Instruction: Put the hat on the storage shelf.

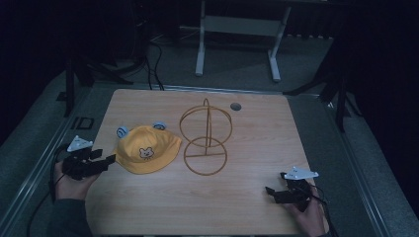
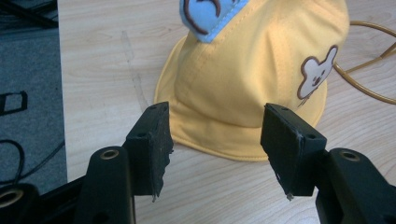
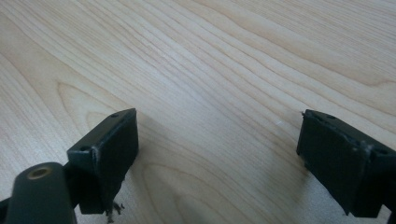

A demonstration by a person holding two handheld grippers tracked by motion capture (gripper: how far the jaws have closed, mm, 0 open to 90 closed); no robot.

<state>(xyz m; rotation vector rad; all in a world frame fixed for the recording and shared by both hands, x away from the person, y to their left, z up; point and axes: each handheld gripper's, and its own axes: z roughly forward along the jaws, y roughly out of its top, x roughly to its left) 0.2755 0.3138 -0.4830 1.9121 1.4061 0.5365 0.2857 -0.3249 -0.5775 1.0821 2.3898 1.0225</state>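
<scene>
Yellow hat lies flat on the bench; left gripper fingers spread to take its brim, right gripper fingers spread, idle.

Gold wire stand, wooden table, white desk frame, floor cables

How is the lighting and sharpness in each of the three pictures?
High view: dim, surroundings nearly black, yellow hat soft but readable. Left gripper view: brighter, hat sharp, left gripper jaws slightly soft. Right gripper view: evenly lit table, grain crisp, faint shadow beside the jaws.
</scene>
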